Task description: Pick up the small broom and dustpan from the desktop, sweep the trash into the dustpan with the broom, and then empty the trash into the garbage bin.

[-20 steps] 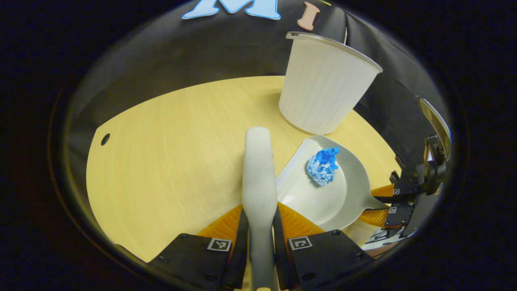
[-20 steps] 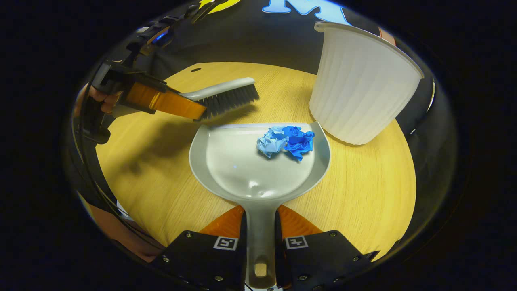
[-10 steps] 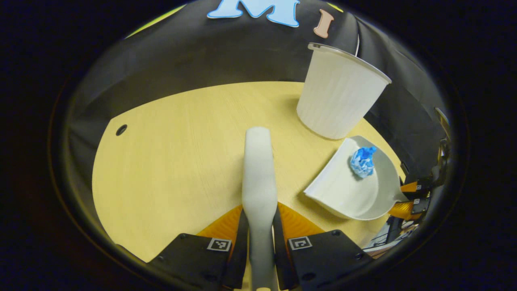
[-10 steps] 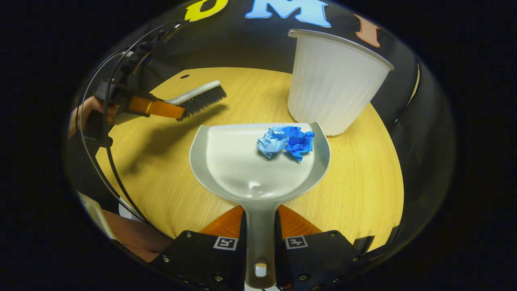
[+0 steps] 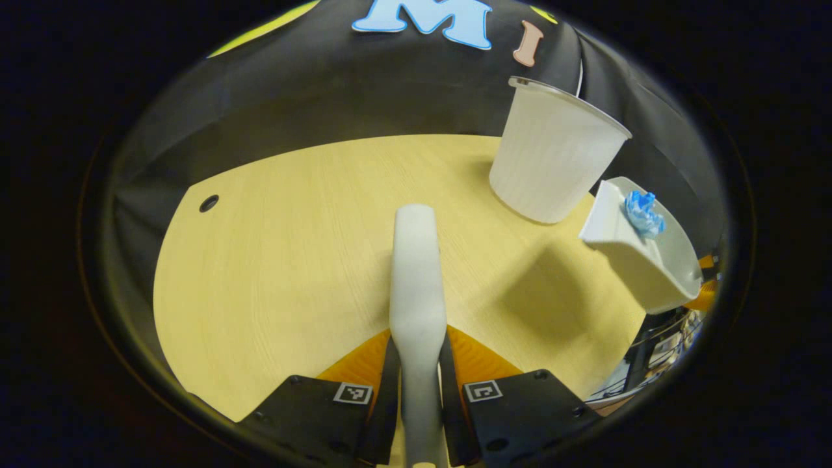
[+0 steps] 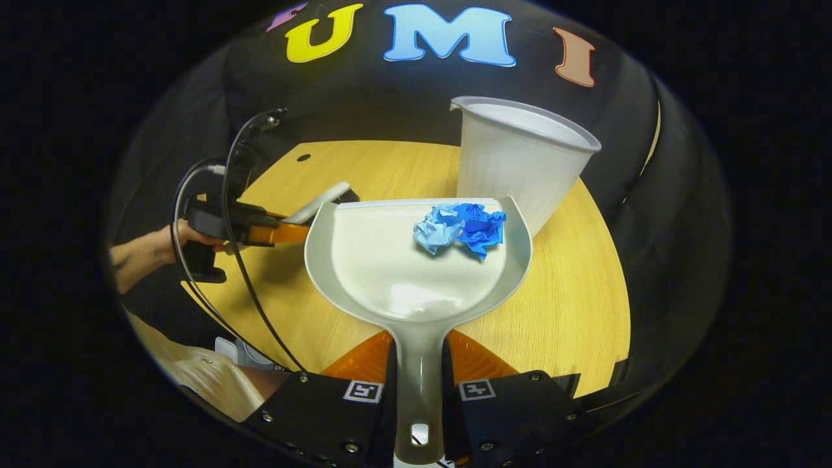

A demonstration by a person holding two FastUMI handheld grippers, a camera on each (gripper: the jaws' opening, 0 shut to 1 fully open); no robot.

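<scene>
At about one o'clock from my right tool [image 6: 419,390] stands the bin [image 6: 520,162], upright on the surface [image 6: 585,292] with its mouth open to the top, and that bearing is what the tip-out turns on. My right tool is pinched on the dustpan's handle, both fingers pressing its sides, and the dustpan [image 6: 390,273] runs straight ahead toward twelve, its long axis in line with my fingers and its front lip at the far end. In the right gripper view that lip's right corner overlaps the bin's wall, but I cannot tell from this whether they touch. The left gripper view shows the dustpan [image 5: 643,260] held clear of the surface [image 5: 292,247], with a shadow beneath it, just beside the bin [image 5: 552,162] at its four o'clock, and its lip lower than the bin's rim. The trash [image 6: 460,227], a crumpled blue wad, sits in the pan near the lip, right of centre. My left tool [image 5: 419,390] is clamped on the broom [image 5: 416,273], which points to twelve over bare surface, well apart from the bin. So the right tool is the nearer one, and I judge it must lift the lip above the rim and swing toward one o'clock before tilting forward, lest the wad fall short.
</scene>
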